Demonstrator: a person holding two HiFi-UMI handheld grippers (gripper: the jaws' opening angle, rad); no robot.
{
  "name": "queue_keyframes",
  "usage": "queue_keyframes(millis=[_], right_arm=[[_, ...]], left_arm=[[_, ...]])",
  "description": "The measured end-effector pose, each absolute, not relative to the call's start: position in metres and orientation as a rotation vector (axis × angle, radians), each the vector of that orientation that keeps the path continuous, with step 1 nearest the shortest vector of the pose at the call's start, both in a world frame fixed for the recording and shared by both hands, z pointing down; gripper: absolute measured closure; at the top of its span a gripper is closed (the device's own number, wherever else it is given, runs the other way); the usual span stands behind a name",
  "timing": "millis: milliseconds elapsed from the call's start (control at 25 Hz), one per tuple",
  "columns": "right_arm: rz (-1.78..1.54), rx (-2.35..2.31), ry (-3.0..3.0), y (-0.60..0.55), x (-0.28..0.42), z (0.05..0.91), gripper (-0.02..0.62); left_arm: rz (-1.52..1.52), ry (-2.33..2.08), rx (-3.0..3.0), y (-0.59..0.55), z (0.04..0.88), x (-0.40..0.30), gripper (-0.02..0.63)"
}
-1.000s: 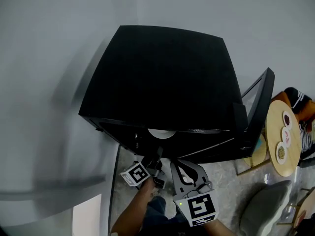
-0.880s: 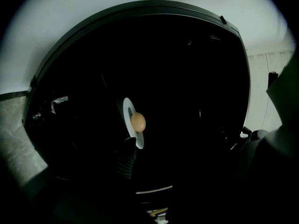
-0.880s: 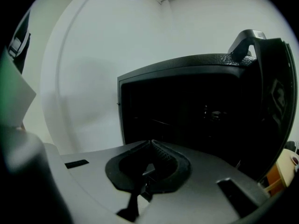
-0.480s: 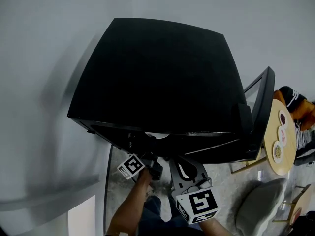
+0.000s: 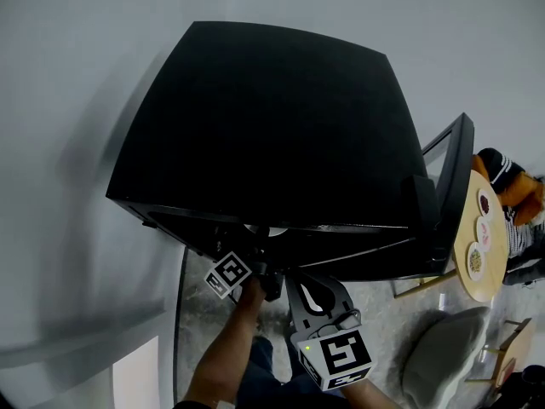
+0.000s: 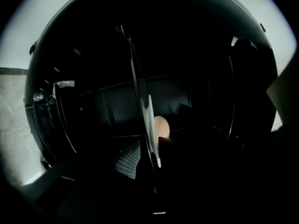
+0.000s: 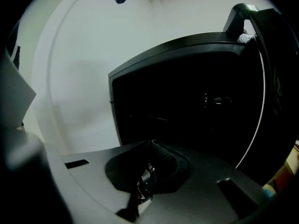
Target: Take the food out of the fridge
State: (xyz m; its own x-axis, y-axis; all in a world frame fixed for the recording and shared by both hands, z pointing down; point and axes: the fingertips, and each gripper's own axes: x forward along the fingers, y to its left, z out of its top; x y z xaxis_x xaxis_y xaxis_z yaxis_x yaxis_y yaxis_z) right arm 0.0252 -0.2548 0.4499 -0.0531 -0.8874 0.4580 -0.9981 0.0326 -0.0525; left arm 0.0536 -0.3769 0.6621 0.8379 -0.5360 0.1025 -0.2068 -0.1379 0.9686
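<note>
Left gripper view puts me inside the dark fridge, with the camera rolled so that the shelf runs top to bottom. A white plate shows edge-on down the middle, and a pale round piece of food sits on it, towards the back. I read the left gripper as having its jaws wide apart, one on each side of the plate's rim. They have just been closing a little. The rim stands between them, but I see no pad pressing on it. One ribbed pad lies just beside the rim, and the other jaw is only a dark block on the far side.

Head view shows the hand carrying that gripper in under the fridge's top edge. A sliver of the plate is just visible in the opening, and the door is swung open at the right.

In the right gripper view, I see the right gripper with its grey jaws together and nothing in them. It points at the fridge's open front from outside and is clear of the plate.
</note>
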Motion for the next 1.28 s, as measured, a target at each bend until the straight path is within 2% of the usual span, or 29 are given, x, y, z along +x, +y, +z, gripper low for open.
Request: queue_keyframes(millis=[120, 440, 560, 720, 920, 1280], right_arm=[[0.522, 1.932, -2.017, -0.254, 0.026, 0.449, 0.574], [0.533, 1.915, -2.041, -0.253, 0.018, 0.448, 0.574], [0.542, 1.916, -2.043, -0.251, 0.017, 0.449, 0.574], [0.537, 1.908, -2.047, -0.249, 0.015, 0.449, 0.574], [0.549, 1.922, -2.038, -0.245, 0.018, 0.451, 0.574], [0.552, 1.931, -2.024, -0.239, 0.019, 0.452, 0.574]], left_arm=[[-0.308, -0.594, 1.723, -0.376, 0.659, 0.052, 0.508], [-0.314, -0.598, 1.697, -0.364, 0.656, 0.044, 0.524], [-0.359, -0.559, 1.675, -0.362, 0.650, 0.046, 0.574], [-0.463, -0.473, 1.571, -0.359, 0.641, 0.051, 0.584], [-0.383, -0.512, 1.550, -0.351, 0.651, 0.043, 0.588], [-0.467, -0.437, 1.514, -0.346, 0.638, 0.039, 0.588]])
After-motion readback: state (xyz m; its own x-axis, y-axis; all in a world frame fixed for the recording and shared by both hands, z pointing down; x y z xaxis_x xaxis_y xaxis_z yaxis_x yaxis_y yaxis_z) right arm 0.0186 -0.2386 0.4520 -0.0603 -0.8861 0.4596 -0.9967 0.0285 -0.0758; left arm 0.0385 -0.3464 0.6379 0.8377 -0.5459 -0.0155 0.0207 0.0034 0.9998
